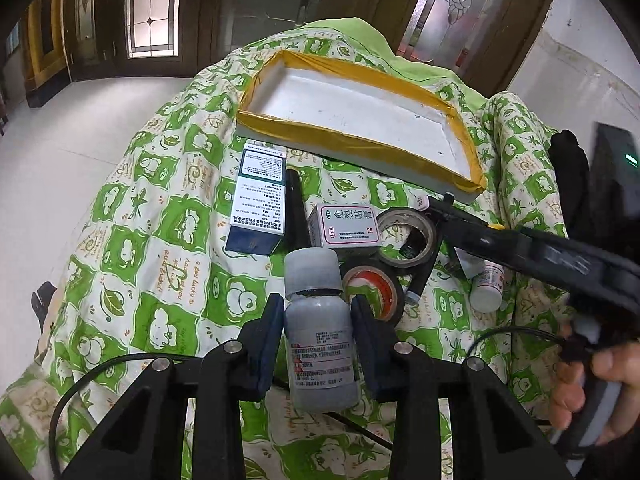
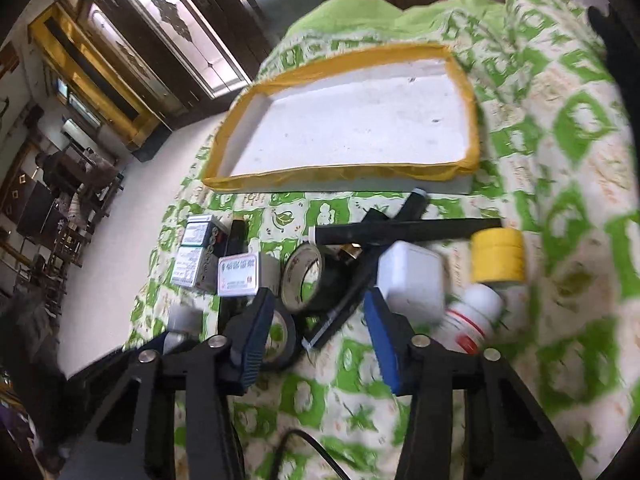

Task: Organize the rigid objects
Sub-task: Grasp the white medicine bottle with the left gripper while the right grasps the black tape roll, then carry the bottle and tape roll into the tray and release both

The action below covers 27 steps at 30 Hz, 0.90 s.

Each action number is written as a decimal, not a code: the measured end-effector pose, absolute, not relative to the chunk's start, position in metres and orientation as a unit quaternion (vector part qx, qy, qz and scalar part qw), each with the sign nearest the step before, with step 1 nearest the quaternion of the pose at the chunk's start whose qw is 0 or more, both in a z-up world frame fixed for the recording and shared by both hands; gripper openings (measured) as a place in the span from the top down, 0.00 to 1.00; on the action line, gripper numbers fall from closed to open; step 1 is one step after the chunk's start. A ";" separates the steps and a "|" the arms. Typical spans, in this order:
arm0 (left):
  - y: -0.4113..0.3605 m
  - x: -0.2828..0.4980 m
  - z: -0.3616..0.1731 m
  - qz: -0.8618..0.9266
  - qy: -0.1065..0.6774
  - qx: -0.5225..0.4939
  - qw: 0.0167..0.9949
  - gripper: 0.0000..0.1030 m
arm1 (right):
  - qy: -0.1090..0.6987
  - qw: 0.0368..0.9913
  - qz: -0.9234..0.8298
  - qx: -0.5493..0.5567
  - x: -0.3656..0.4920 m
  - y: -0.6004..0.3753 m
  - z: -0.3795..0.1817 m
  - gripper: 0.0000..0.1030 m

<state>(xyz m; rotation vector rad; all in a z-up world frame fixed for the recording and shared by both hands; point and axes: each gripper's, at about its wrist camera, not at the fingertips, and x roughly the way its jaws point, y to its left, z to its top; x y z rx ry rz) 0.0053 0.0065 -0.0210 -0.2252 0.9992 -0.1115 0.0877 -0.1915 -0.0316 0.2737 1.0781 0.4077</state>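
Here, grey bottle (image 1: pixel 320 332) pinched mid-body by left gripper (image 1: pixel 318 344) above the quilt; right gripper (image 2: pixel 316 332) fingers spread, empty; probably light, stiff, slick plastic, best held below cap.

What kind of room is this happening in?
Probably a home's living area: patterned glass doors in dark wood frames, a pale tiled floor, and a green-and-white printed quilt used as the work surface.
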 end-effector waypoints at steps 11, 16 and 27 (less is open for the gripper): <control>0.001 0.010 -0.027 -0.055 0.485 -0.100 0.867 0.65 | 0.526 0.826 0.175 0.103 0.113 -0.179 -0.053 0.90; 0.003 0.010 -0.026 -0.058 0.481 -0.107 0.868 0.65 | 0.511 0.827 0.197 0.125 0.104 -0.184 -0.038 0.91; 0.008 0.008 -0.021 -0.068 0.472 -0.124 0.870 0.65 | 0.476 0.838 0.218 0.155 0.107 -0.207 0.000 0.91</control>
